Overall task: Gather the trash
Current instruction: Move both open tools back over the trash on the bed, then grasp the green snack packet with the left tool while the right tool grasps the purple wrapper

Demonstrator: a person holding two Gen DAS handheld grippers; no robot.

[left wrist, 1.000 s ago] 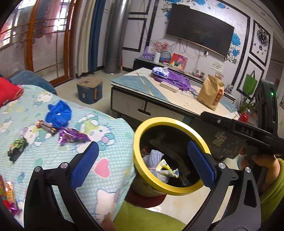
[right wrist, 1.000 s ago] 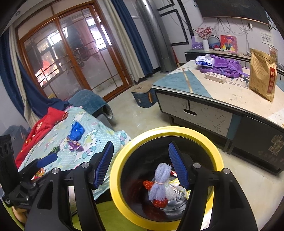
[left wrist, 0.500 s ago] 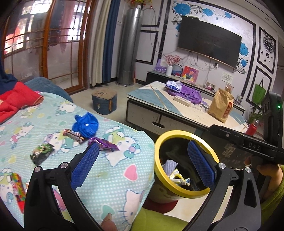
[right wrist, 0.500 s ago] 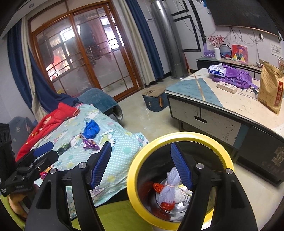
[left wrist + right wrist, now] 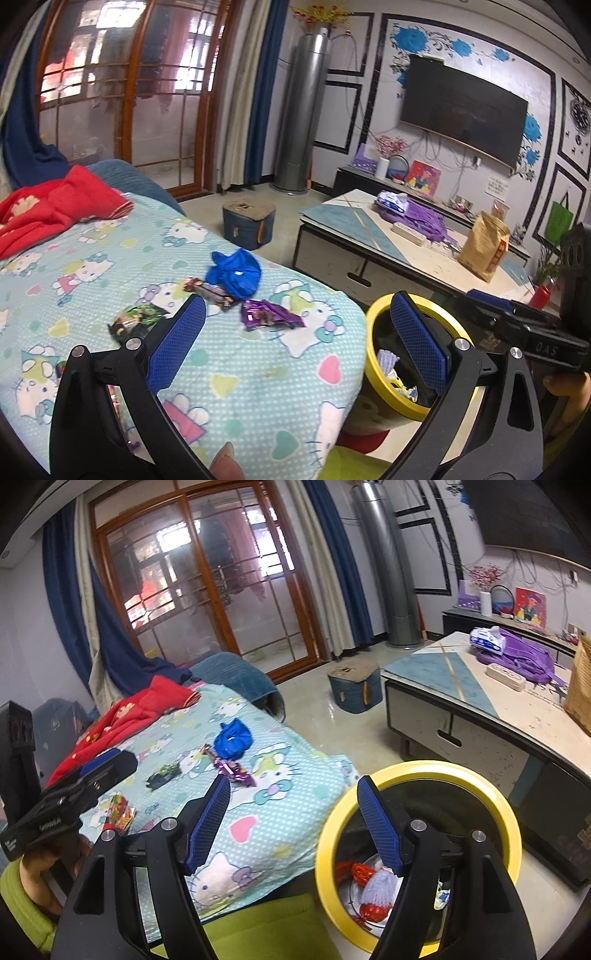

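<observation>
Left gripper (image 5: 295,332) gapes empty above purple wrapper (image 5: 271,314), beside yellow-rimmed bin (image 5: 373,365).

- A yellow rim is shown on the trash bin (image 5: 417,771).
- A pale blue, cat-printed blanket (image 5: 258,380) is seen.
- Purple (image 5: 269,315) and blue (image 5: 234,273) wrappers are seen.

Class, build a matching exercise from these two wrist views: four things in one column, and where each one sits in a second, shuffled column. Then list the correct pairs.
Things
1. purple wrapper
2. brown paper bag
3. red garment
4. netted bundle

Places
A. inside the yellow-rimmed bin
B. on the low table
C. far end of the blanket
D. blanket, just below the blue cloth

Pairs: 1-D, 2-B, 3-C, 4-A
</observation>
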